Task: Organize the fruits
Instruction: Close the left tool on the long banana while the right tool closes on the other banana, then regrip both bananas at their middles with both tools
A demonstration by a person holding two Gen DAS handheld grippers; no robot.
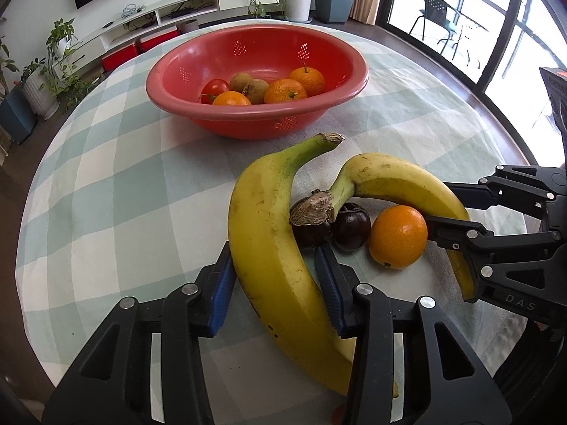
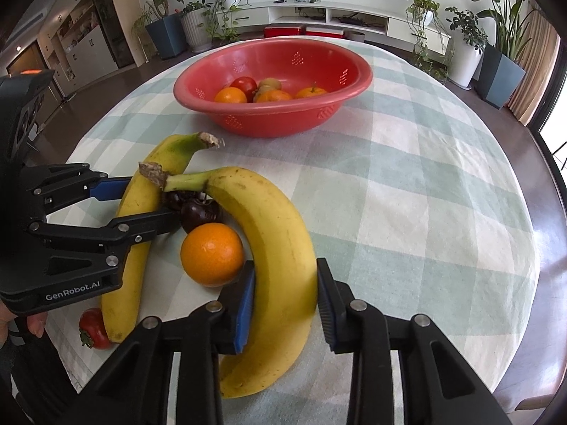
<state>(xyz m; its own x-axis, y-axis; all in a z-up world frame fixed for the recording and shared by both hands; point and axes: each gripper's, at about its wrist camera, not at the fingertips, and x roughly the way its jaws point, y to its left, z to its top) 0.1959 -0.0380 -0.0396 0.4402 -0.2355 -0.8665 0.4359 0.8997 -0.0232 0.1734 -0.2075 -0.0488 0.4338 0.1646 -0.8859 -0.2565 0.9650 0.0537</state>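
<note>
**Both claws closed on a banana, one each**

My left gripper (image 1: 274,279) has its blue pads (image 1: 221,294) pressed against the sides of the larger banana (image 1: 269,248), gripping it about midway along its length. That banana lies on the checked tablecloth (image 1: 117,194) with its green stem pointing toward the red colander bowl (image 1: 255,78). The jaws stand only as wide as the fruit between them.

My right gripper (image 2: 285,301) holds the second banana (image 2: 276,244) the same way: one blue pad sits on its inner curve, the other on its outer side, and both touch the peel. This banana curves around the small fruit, and its stem end rests across the larger banana's upper part.

Between the two bananas lie two dark, round fruits (image 2: 198,212), touching each other, which I cannot name for certain. Just in front of them is a loose orange (image 2: 212,253), which sits right beside my right gripper's inner finger and seems to touch it. From the right wrist view, a small red fruit (image 2: 93,329) with a green cap lies at the near tip of the larger banana, beside the fingers of the hand (image 2: 32,324) carrying the left gripper.

The bowl stands farther back on the table, well apart from both bananas. Inside it are three oranges (image 1: 285,91), a tomato (image 1: 214,89) and two brownish kiwi-like fruits (image 1: 248,85), gathered at the bottom.
</note>
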